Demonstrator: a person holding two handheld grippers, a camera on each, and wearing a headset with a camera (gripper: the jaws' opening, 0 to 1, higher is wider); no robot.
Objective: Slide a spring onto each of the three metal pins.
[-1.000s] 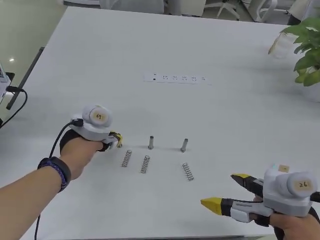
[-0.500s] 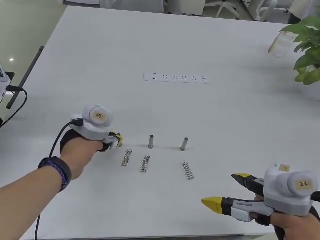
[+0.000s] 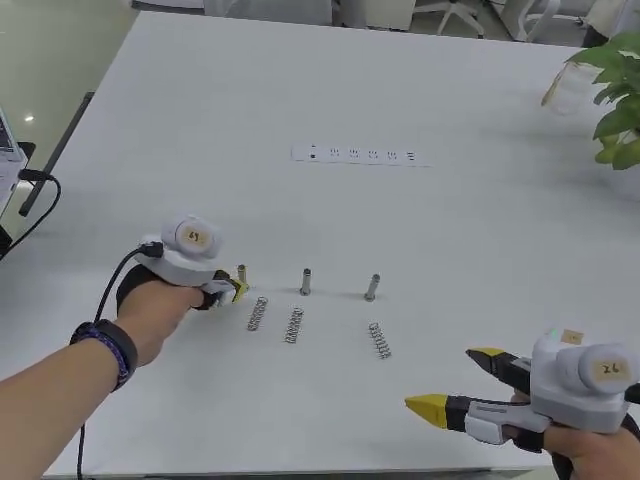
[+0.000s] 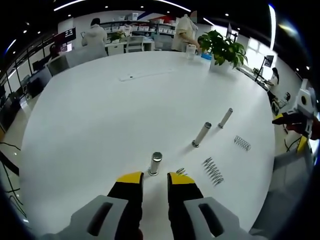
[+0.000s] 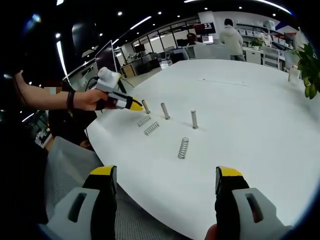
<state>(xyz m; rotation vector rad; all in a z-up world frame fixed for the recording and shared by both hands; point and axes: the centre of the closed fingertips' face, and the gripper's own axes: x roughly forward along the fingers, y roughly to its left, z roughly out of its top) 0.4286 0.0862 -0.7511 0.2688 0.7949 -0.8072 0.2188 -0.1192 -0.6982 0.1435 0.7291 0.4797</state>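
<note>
Three bare pins, three loose springs, both claws empty.
Head view: pins (image 3: pixel 306 282) stand in a row on the worktop (image 3: pixel 300 80), with springs (image 3: pixel 293 325) lying just before them and a power strip (image 3: pixel 360 154) well clear. Left gripper view: left claw (image 4: pixel 156 179) narrowly parted, holding nothing, nearest pin (image 4: pixel 156 163) just ahead. Right gripper view: right claw (image 5: pixel 165 173) gaping, unloaded. The springs look light and squashy, so nip them gently mid-coil.

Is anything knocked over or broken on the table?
Nothing stands out. The left pin, middle pin and right pin stand upright in a row, and the left spring, middle spring and right spring lie flat just in front of them.
</note>
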